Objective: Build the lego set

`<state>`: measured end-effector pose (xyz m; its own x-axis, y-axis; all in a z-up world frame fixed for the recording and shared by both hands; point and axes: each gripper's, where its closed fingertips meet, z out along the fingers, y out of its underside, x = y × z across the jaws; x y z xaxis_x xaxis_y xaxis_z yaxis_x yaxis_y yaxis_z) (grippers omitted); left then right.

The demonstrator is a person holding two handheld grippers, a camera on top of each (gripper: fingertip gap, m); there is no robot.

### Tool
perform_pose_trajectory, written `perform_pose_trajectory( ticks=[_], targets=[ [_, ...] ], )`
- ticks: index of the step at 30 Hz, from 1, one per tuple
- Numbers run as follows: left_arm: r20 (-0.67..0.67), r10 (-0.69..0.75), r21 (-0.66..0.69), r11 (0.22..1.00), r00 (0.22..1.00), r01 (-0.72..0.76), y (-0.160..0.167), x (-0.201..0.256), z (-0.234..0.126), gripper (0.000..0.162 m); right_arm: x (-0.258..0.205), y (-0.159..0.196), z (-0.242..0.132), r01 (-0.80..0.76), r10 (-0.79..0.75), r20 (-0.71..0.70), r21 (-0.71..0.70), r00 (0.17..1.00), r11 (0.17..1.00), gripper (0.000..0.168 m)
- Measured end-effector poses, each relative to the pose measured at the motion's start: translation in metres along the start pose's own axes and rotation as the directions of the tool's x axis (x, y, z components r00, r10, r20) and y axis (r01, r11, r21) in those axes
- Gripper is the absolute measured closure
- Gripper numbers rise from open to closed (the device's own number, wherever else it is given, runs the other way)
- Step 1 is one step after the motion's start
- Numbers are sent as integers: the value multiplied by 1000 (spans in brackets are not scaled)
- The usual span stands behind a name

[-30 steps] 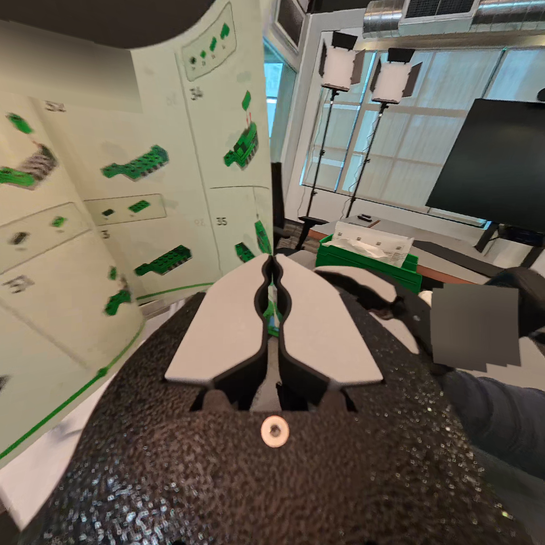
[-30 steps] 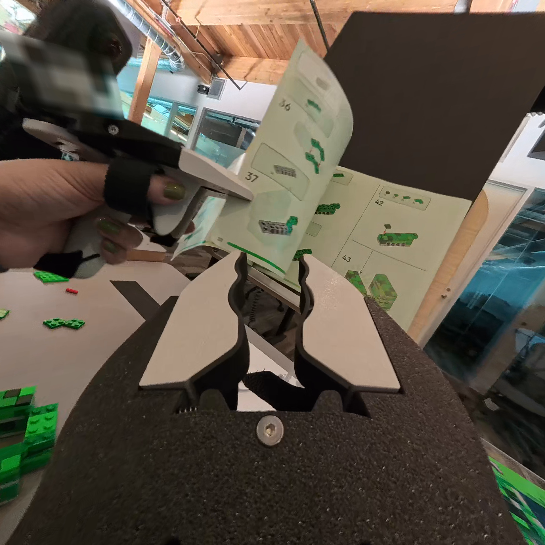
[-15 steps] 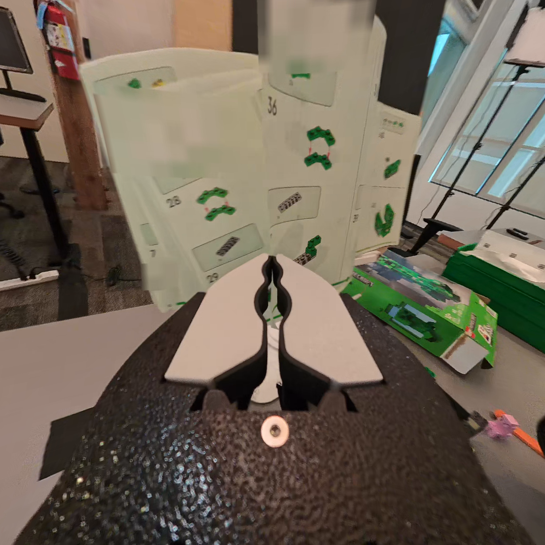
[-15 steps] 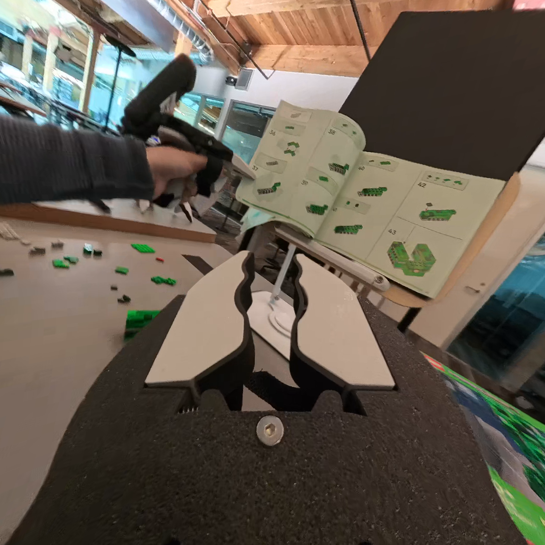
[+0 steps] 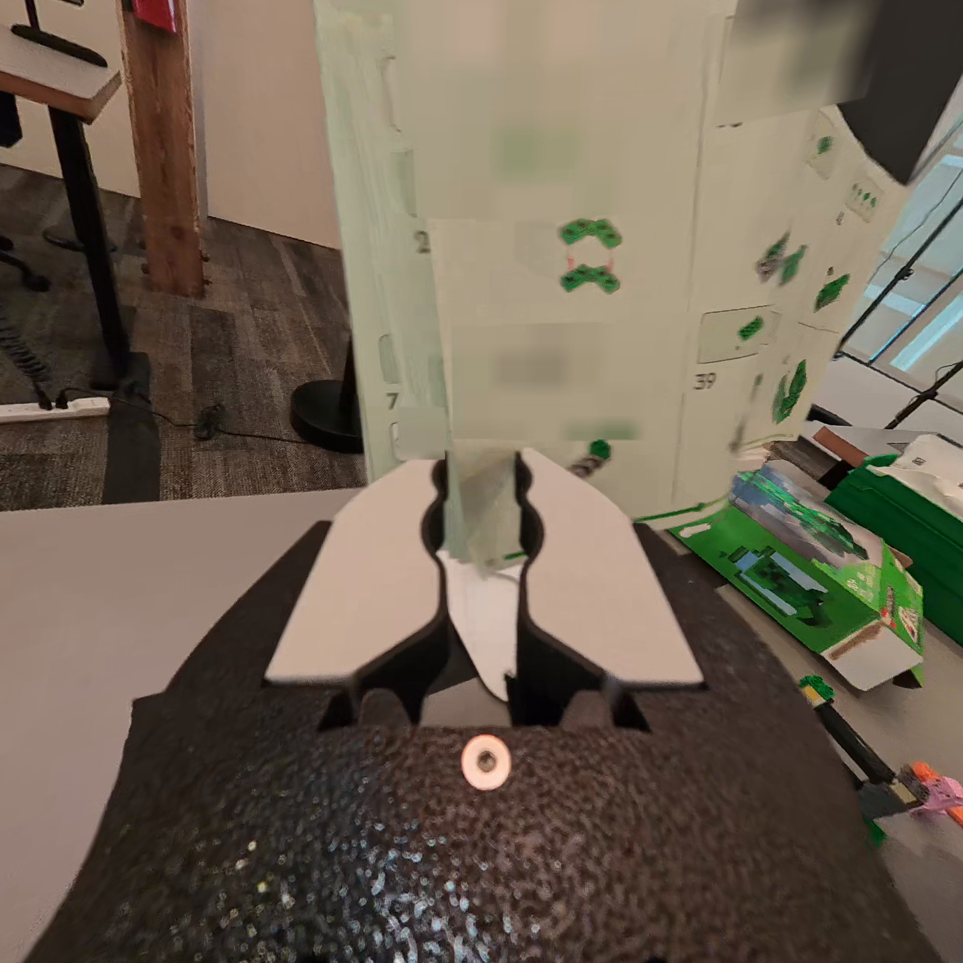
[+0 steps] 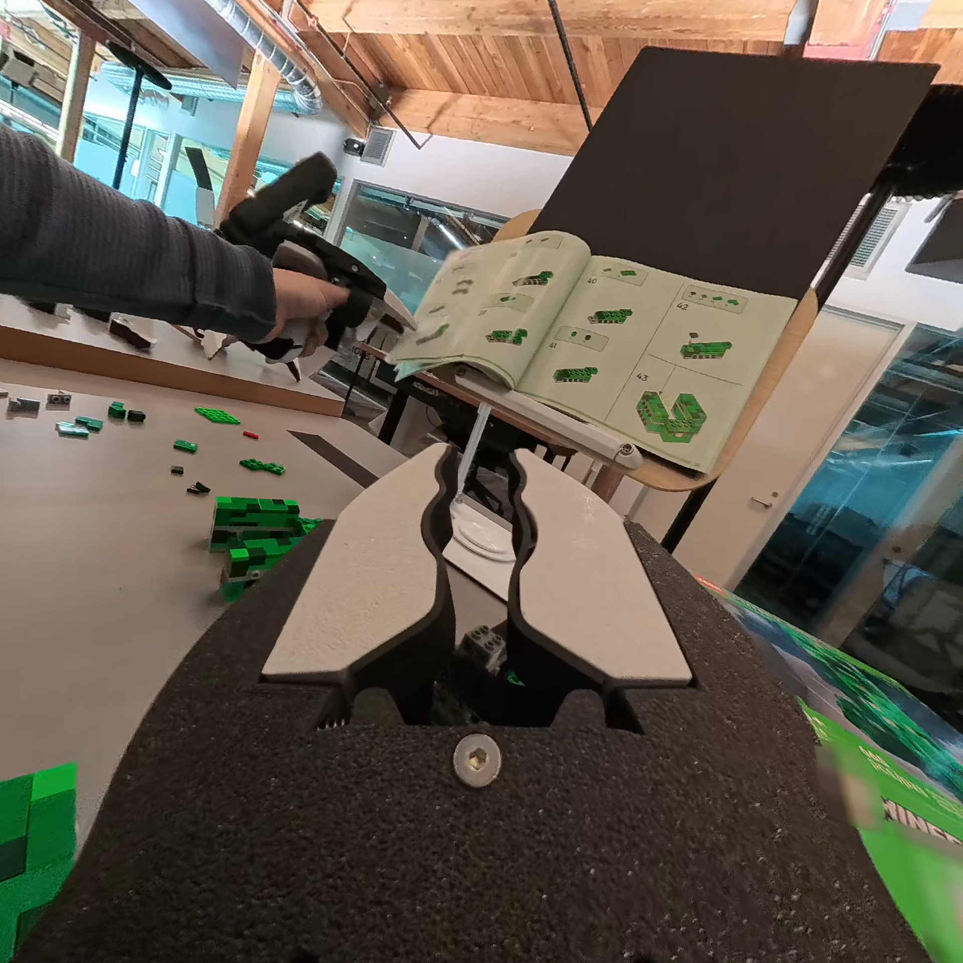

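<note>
Since half a second ago the left gripper (image 5: 482,461) has spread its jaws, which were pinched on the page edges; they now stand apart around the lower corner of the pale green instruction booklet (image 6: 589,333), though whether they touch the paper I cannot tell. The booklet has settled open on its tilted white stand (image 6: 552,422), straight ahead of the right gripper (image 6: 477,458), whose jaws also gape on nothing. Left of the right gripper, on the beige tabletop (image 6: 104,531), loose green bricks (image 6: 216,415) lie scattered, with a partly built green model (image 6: 255,526) just beside its left finger. To its right lies the green set box (image 6: 886,755), printed with pictures and lettering. Behind the stand rises a black board (image 6: 729,172), under a timber ceiling (image 6: 469,62); past the left gripper are grey carpet tiles (image 5: 234,312) and a wooden post (image 5: 167,156).
</note>
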<state>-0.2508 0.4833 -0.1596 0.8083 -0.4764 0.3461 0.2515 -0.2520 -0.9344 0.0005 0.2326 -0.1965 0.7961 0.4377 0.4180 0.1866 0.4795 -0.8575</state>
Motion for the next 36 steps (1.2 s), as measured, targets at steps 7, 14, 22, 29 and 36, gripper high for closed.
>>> perform_pose_trajectory(
  ticks=[7,14,22,29,36],
  targets=[
    [177,135,120,980,975,-158,-11,-26,-67,116,-1,5,-1,39,-39,-8,-6,999,999,150],
    [415,321,151,899,851,-412,-5,-33,-224,123,-3,10,0,44,-44,-6,-16,999,999,150],
    [497,460,103,811,736,-576,64,0,-287,133,-7,13,2,70,-70,0,-34,998,997,151],
    [359,546,110,781,757,-615,96,26,-260,135,-12,12,4,113,-112,35,-41,993,993,157],
    [335,516,233,765,788,-600,95,45,-257,136,-83,-16,57,165,-109,544,-54,832,985,162]
  ],
)
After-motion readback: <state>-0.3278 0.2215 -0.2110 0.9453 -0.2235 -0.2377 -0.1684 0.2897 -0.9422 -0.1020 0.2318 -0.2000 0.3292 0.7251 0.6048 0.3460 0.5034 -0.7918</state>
